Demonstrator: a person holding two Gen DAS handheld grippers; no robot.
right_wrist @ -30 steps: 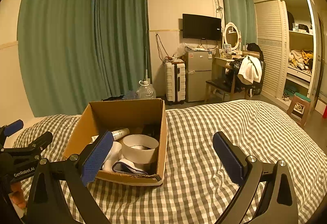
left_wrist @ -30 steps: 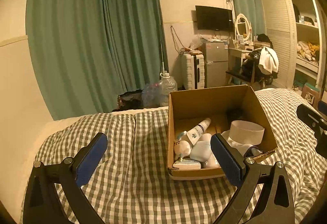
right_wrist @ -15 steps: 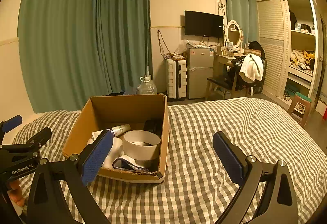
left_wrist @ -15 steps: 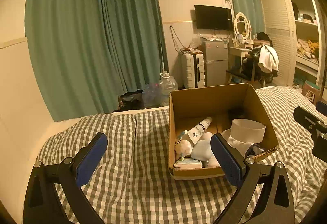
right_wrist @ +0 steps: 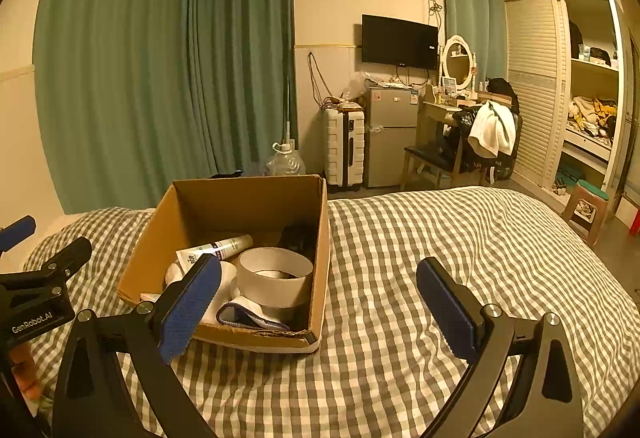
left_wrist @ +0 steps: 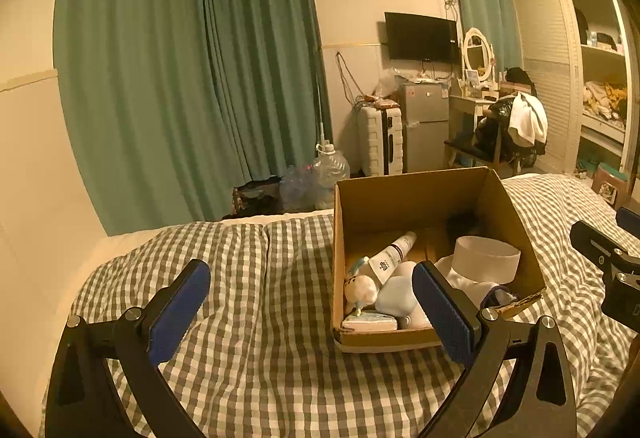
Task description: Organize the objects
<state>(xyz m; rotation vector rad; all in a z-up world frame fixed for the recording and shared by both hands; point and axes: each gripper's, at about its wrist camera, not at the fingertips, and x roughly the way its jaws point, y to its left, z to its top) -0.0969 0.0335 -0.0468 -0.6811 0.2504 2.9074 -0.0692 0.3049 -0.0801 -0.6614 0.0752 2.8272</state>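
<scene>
Currently both tools empty, jaws spread wide, hovering over the checked bed (right_wrist: 460, 238). Left tool (left_wrist: 312, 302) framing bedding at its 9 o'clock side and the near-left corner of the cardboard box (left_wrist: 404, 198) at its 3 o'clock side. Right tool (right_wrist: 320, 298) framing the box's near-right corner and bare bedding beyond at 3 o'clock.

Change against the views a second back: box sits slightly higher and farther in both frames, floor past the bed foot more exposed in the right view. Reads as both tools drawn back and raised a little, no contact made, contents undisturbed. Judged meaning: sorting not yet begun, or between picks; approach still needed before any grasp.

Box: open-topped, flaps torn at the near rim, resting flat on the bed at 12 o'clock of the left tool. Contents, loosely heaped:
- white tube (left_wrist: 390, 254) lying slanted, cap toward the far wall
- white cylindrical ring (right_wrist: 275, 280), upright, at the right side
- small plush figure (left_wrist: 360, 290) at near-left
- pale blue rounded item (left_wrist: 394, 296) beside it
- flat packet (left_wrist: 370, 322) against the near wall
- cloth with dark trim (right_wrist: 252, 314) at near-right
- dark item in far-right corner, unidentifiable

Nothing lying loose on the bedding in view
</scene>
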